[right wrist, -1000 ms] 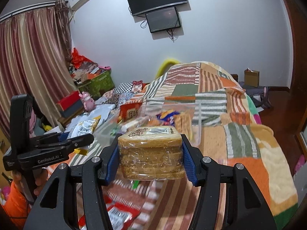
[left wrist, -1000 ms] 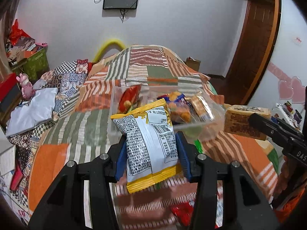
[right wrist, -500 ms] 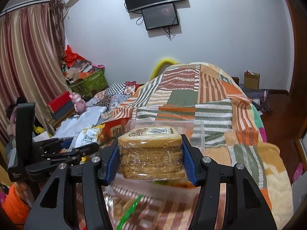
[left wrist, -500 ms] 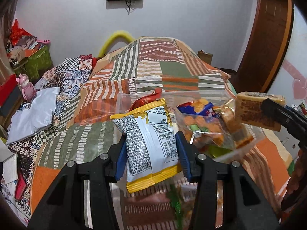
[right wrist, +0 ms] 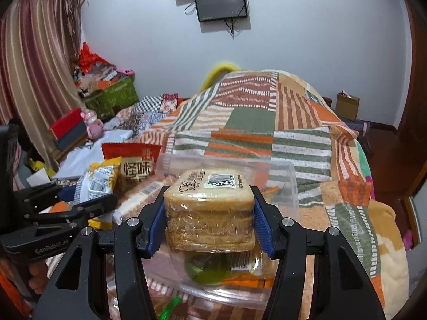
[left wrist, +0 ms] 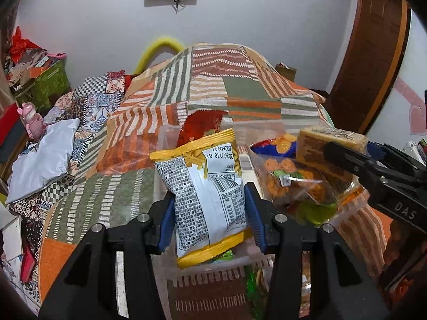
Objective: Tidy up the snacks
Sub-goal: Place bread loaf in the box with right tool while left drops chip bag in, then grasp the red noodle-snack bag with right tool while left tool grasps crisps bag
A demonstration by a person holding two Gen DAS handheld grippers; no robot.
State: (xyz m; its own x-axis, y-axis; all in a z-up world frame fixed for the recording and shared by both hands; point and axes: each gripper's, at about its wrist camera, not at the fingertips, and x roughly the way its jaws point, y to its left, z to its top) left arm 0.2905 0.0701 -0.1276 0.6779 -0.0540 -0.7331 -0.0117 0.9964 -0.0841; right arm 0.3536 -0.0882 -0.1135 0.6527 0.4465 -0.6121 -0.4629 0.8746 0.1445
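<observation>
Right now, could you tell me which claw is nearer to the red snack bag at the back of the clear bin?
Left. The left claw, holding the yellow-edged chip bag, sits just in front of the red snack bag. The right claw, gripping the wrapped bread, is farther off to the right.

The snack packet was glossy printed film; the toast stack wore clear, shiny wrap. The bin looked like transparent plastic — smooth. At 12 o'clock, the patchwork blanket was matt, woven cloth.
</observation>
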